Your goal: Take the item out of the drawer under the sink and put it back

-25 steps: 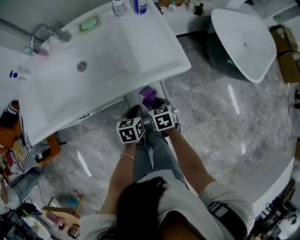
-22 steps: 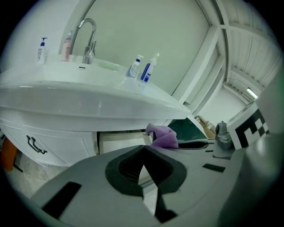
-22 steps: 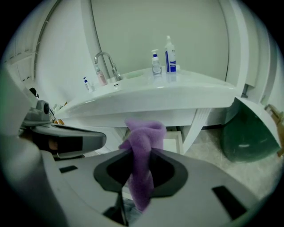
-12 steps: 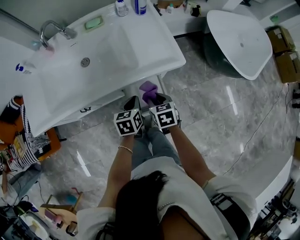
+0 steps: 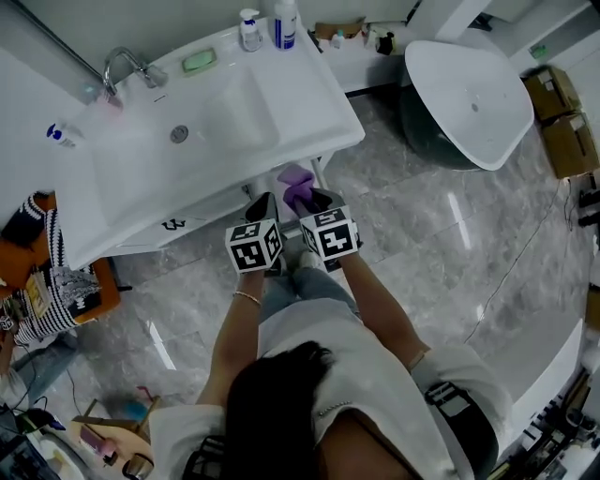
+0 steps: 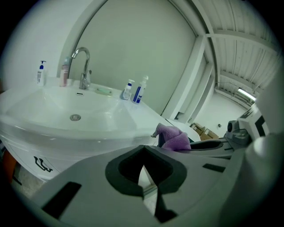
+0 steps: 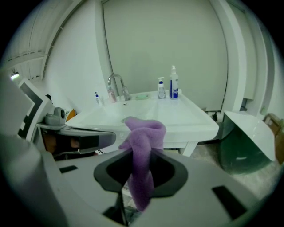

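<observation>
My right gripper [image 7: 141, 153] is shut on a purple cloth [image 7: 143, 146], which sticks up above the jaws and hangs down between them. In the head view the cloth [image 5: 298, 181] is held in front of the white sink's [image 5: 309, 141] near edge, above the floor. My left gripper [image 6: 143, 150] is just to its left, jaws together with nothing in them; the cloth [image 6: 174, 137] shows to its right. Both grippers [image 5: 262, 202] [image 5: 314, 199] sit side by side. The white cabinet front [image 5: 187, 217] under the sink shows at the left; whether its drawer stands open is hidden.
A faucet [image 5: 127, 64], a green soap [image 5: 199, 62] and bottles [image 5: 286, 23] stand along the sink's back. A white tub [image 5: 469, 94] sits at the right, cardboard boxes [image 5: 558, 112] beyond it. A striped bag on an orange stool [image 5: 47, 281] is at the left. Grey marble floor lies below.
Both grippers have risen together, the right one carrying the purple cloth up to the level of the sink's edge. The jaws have not changed.
</observation>
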Available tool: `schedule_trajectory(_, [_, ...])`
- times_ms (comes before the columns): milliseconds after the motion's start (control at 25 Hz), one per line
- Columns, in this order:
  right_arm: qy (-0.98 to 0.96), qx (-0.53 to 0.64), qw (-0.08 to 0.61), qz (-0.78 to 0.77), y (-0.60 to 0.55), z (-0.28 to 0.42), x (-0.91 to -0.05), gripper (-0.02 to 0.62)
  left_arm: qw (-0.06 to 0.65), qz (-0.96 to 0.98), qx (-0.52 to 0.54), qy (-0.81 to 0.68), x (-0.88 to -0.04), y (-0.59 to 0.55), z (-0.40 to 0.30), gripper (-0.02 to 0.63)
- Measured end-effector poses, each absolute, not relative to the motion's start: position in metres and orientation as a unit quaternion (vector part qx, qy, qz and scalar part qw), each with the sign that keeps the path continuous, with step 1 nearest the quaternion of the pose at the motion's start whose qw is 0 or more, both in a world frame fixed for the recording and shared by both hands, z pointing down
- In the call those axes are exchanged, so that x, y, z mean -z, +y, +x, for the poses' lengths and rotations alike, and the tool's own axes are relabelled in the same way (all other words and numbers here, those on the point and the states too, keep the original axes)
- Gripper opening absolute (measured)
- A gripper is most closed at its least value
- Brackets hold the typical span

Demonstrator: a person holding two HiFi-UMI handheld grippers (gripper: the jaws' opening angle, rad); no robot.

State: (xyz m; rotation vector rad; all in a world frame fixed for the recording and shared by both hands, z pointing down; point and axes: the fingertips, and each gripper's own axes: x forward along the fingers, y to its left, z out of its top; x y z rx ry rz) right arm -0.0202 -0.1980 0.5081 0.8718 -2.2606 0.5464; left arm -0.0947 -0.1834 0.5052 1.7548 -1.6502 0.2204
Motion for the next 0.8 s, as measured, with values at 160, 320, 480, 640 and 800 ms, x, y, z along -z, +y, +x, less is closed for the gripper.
schedule_trajectory(160, [-0.868, -0.191, 0.314, 0.335, -0.196, -0.019, -0.493, 0.107, 0.343, 0.684, -0.079, -0.639, -0.495, -0.180, -0.097, 0.003])
schedule_trajectory(320, [-0.873, -0.181, 0.295, 0.344, -0.196, -0.017, -0.473, 0.107, 0.324, 0.693, -0.067, -0.640, -0.477, -0.174, -0.097, 0.003])
schedule_trajectory(480, [-0.883, -0.153, 0.272, 0.349, -0.197, -0.018, -0.447, 0.107, 0.295, 0.710, -0.057, -0.636, -0.458, -0.173, -0.091, 0.003])
schedule_trajectory(640, [-0.891, -0.132, 0.246, 0.357, -0.194, -0.018, -0.425, 0.107, 0.262, 0.726, -0.046, -0.635, -0.435, -0.173, -0.089, 0.003])
schedule_trajectory(800, [-0.896, -0.112, 0.201, 0.379, -0.194, -0.014, -0.398, 0.107, 0.211, 0.729, -0.016, -0.651, -0.402, -0.174, -0.096, 0.003])
